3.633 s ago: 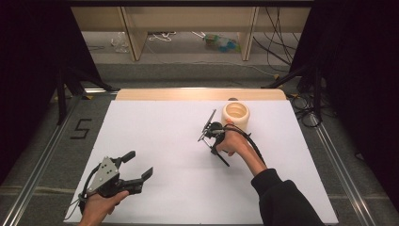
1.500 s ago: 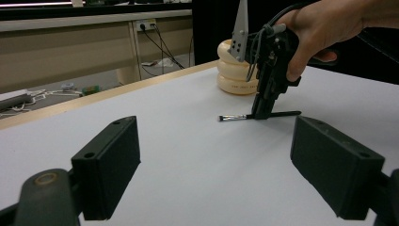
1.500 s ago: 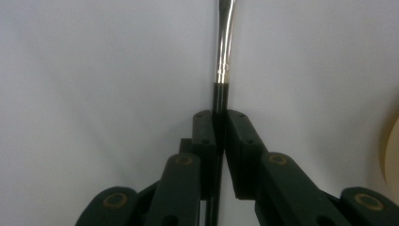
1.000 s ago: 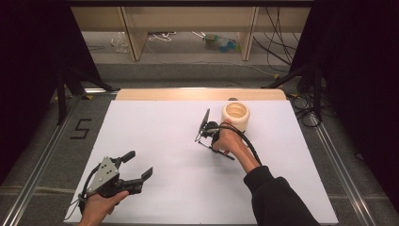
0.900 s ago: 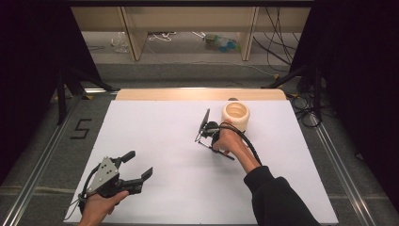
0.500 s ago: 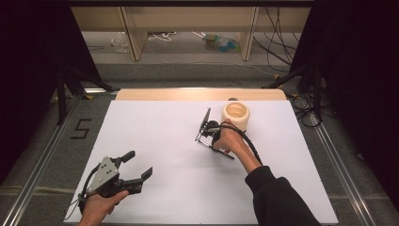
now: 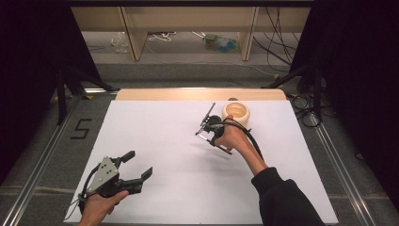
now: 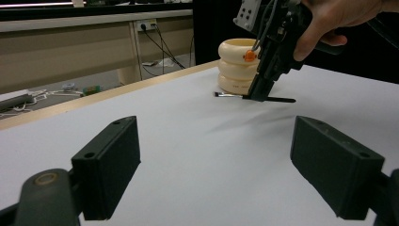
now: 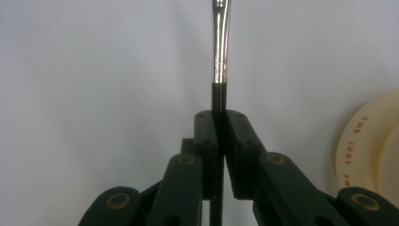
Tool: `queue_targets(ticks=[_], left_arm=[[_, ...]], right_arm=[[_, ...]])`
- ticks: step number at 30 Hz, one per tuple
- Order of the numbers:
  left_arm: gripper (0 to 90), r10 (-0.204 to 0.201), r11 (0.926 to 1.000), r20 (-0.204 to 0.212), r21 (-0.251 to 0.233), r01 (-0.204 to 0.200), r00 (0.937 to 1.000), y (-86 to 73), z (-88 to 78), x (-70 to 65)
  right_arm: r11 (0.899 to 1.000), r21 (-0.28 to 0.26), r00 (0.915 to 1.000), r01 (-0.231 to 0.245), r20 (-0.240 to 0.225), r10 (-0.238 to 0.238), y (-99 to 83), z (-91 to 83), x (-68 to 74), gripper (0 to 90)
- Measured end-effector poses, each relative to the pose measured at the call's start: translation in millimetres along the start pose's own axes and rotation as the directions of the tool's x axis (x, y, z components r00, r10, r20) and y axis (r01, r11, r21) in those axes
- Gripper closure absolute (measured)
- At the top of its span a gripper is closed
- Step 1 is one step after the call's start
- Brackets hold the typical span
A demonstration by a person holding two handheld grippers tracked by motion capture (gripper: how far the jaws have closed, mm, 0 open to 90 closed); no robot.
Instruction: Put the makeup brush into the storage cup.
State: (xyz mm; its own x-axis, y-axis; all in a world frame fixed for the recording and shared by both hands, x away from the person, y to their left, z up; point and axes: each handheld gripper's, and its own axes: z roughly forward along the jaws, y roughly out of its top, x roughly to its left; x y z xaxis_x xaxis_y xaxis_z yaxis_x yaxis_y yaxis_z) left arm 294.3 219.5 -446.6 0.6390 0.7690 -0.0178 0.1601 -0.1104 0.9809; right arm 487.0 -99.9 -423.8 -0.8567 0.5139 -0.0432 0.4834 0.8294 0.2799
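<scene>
White table point(image 7: 164, 141) spans mid-frame; at its centre the right gripper point(image 9: 219, 115) clamps a brush point(image 9: 220, 56), apparently just above the sheet, beside a cream holder point(image 7: 236, 113). Lower left, the left gripper point(image 7: 136, 165) gapes empty.

- Left gripper point(image 7: 134, 165): black jaws with flat rectangular pads, grey three-cornered plate on top.
- Right gripper point(image 9: 219, 123): black, brass-coloured pivot pins, black trailing cable.
- Dark sleeve point(image 7: 282, 200).
</scene>
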Motion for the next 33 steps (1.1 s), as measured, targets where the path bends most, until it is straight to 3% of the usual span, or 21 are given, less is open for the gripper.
queue_targets(ticks=[5,13,20,25,27,28,30,33], left_arm=[[16.3,0.001,1.0000,0.001,0.001,-0.001,1.0000,0.0,0.0,-0.1],[16.3,-0.002,1.0000,0.001,-0.001,0.002,1.0000,-0.2,0.4,0.1],[16.3,0.006,1.0000,-0.002,0.001,-0.006,1.0000,-0.3,0.1,1.1],[16.3,0.001,1.0000,-0.007,0.007,-0.001,1.0000,-0.9,0.5,1.6],[16.3,0.007,1.0000,-0.003,0.004,-0.007,1.0000,-0.5,0.5,1.2],[16.2,0.007,1.0000,-0.001,0.000,-0.007,1.0000,0.0,0.4,0.8],[16.3,-0.004,1.0000,-0.001,-0.003,0.004,1.0000,0.3,0.1,0.1],[16.3,0.002,1.0000,-0.002,-0.004,-0.002,1.0000,0.4,-0.8,0.9]], right_arm=[[0.996,-0.087,0.9999,0.004,0.011,-0.003,-3.6,-6.8,0.3,84.1],[0.974,-0.225,0.9998,0.004,0.020,0.001,-14.6,-14.0,-0.9,84.1],[0.947,-0.320,0.9998,0.010,0.018,-0.004,-22.8,-21.5,-1.2,84.1],[0.917,-0.399,0.9995,0.000,0.029,0.013,-32.7,-25.6,0.0,84.1],[0.917,-0.400,0.9997,-0.006,0.020,0.016,-35.2,-27.1,-1.1,84.1],[0.909,-0.417,0.9993,-0.010,0.028,0.024,-36.3,-26.8,-1.3,84.1],[0.906,-0.424,0.9994,-0.013,0.022,0.025,-37.7,-27.0,-2.5,84.1],[0.891,-0.453,0.9992,-0.009,0.031,0.026,-39.0,-28.2,-5.2,84.1]])
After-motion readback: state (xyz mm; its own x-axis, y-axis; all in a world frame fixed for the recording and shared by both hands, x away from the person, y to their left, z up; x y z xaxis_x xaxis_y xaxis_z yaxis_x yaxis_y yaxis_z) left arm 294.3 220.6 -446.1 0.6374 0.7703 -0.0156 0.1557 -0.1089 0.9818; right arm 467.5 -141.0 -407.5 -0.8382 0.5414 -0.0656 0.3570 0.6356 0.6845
